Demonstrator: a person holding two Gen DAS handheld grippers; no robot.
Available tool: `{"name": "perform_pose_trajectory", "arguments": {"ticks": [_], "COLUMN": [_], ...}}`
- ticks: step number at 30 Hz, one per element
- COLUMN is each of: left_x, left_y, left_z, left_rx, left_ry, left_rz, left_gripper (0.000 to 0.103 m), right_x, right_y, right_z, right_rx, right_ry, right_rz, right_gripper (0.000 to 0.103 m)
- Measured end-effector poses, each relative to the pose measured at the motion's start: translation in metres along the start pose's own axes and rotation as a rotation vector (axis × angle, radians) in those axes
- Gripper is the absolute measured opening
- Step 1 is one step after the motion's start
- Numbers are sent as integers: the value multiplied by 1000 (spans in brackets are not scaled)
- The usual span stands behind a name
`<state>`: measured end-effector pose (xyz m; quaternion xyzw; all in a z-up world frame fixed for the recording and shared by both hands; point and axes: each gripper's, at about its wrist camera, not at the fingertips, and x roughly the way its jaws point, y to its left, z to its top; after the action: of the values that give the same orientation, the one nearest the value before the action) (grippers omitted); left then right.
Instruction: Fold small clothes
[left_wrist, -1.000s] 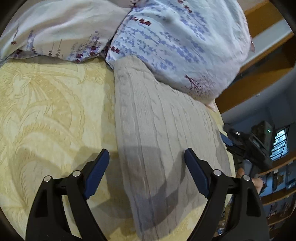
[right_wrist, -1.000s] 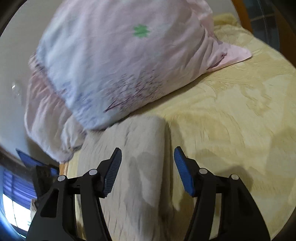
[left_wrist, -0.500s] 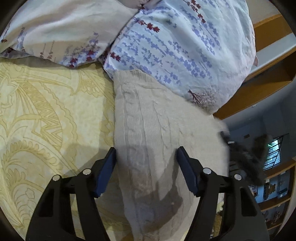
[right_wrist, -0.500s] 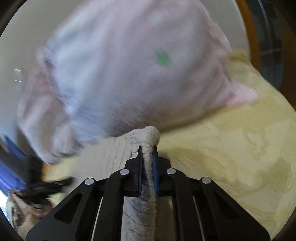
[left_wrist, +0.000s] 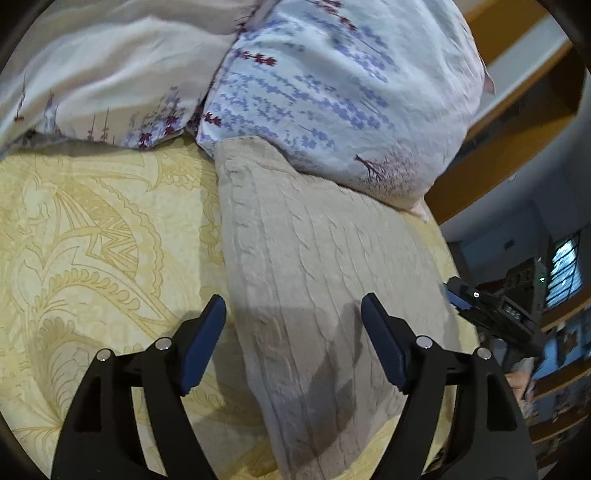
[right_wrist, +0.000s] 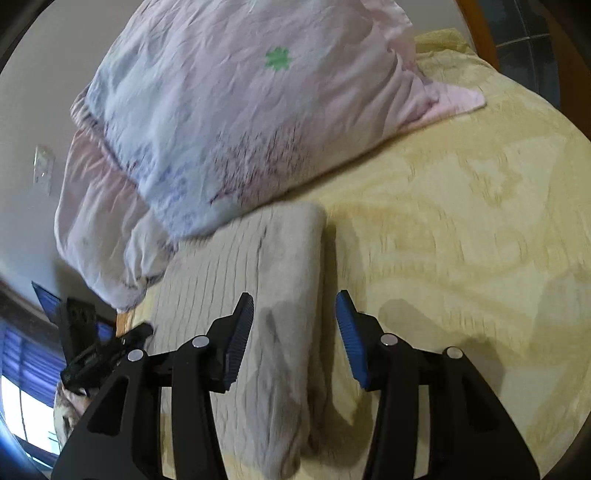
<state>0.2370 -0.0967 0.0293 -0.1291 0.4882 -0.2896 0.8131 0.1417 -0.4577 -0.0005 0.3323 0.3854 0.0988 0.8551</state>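
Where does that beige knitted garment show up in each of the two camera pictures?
Left wrist: the beige knit garment runs down the centre, between the open fingers.
Right wrist: it lies centre-left, its folded edge between the fingers.
Shared landmark: the floral pillow resting on its far end.

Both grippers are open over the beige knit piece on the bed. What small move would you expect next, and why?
Probably lowering the left gripper and closing it on the knit garment's near edge. Its jaws stand open, straddling that edge without gripping. The right gripper is open too, above the folded long edge, and the garment lies flat on the yellow bedspread with its far end against the floral pillow. Another fold seems likely.
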Motion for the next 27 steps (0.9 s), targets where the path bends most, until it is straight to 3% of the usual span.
{"name": "perform_pose_trajectory", "arguments": {"ticks": [4,6,8,11,14,16,21,27], "left_x": [1,5,7,8,8,8,15,27], "left_y": [-18,-22,-23,-16,-10,-10,-13,-23], "left_z": [-7,-9,-10,-8,-6,-5,-2,1], "left_rx": [90,109,106,57,20,10,-7,38], "left_ry": [-19,-19,-9,16,21,22,34,30], "left_rz": [93,126,123,82,53,43,12,92], "left_gripper": [79,81,82,83,83,83,89,91], "right_x": [-1,8,13,8,-4,-9,1,21], "right_y": [8,16,18,18,15,9,-1,-8], "right_z": [-15,-22,-26,-24,-20,-16,-5,1], "right_rx": [-56,-104,-139,-141,-99,-42,84,130], "right_ry": [11,12,15,8,-17,-19,16,68], "right_rz": [-69,-151,-221,-232,-177,-104,34,72], "right_gripper": [48,48,48,48,57,74,81,81]}}
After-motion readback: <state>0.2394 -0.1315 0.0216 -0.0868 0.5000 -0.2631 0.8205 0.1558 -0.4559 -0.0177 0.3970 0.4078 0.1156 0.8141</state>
